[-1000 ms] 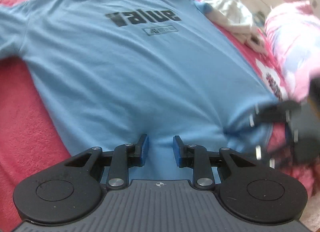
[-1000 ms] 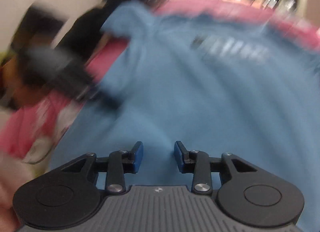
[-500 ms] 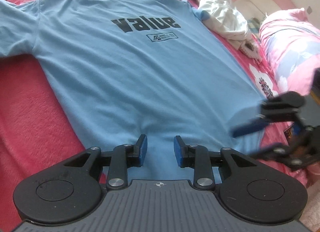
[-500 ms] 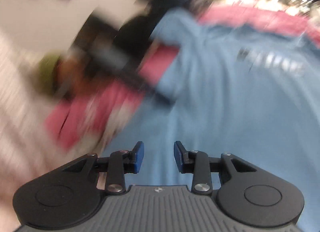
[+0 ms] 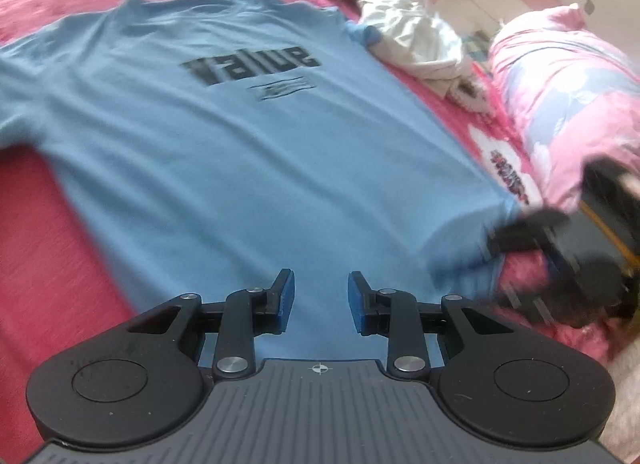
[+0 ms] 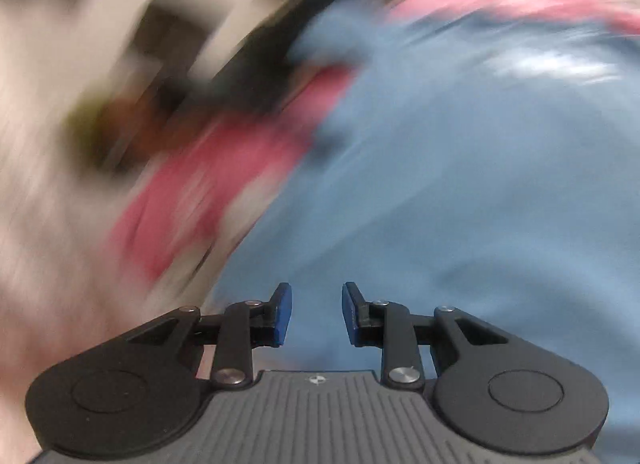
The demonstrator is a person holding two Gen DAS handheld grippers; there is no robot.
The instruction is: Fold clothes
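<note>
A light blue T-shirt (image 5: 248,152) with black "value" print lies flat, front up, on a red bedspread (image 5: 36,232), collar far from me. My left gripper (image 5: 319,296) is open and empty, hovering over the shirt's bottom hem near its middle. My right gripper (image 6: 316,310) is open and empty over the hem's right part; that view is heavily blurred and shows the blue shirt (image 6: 460,192). The right gripper also shows blurred in the left wrist view (image 5: 532,232), at the shirt's bottom right corner.
A crumpled white garment (image 5: 412,40) lies past the shirt's right sleeve. A pink and blue quilt (image 5: 568,96) is bunched at the right. The red bedspread borders the shirt on the left and far side.
The right gripper has moved in to the shirt's bottom right corner, and its view swings fast and blurs. The left gripper has shifted slightly over the hem and stays open.
</note>
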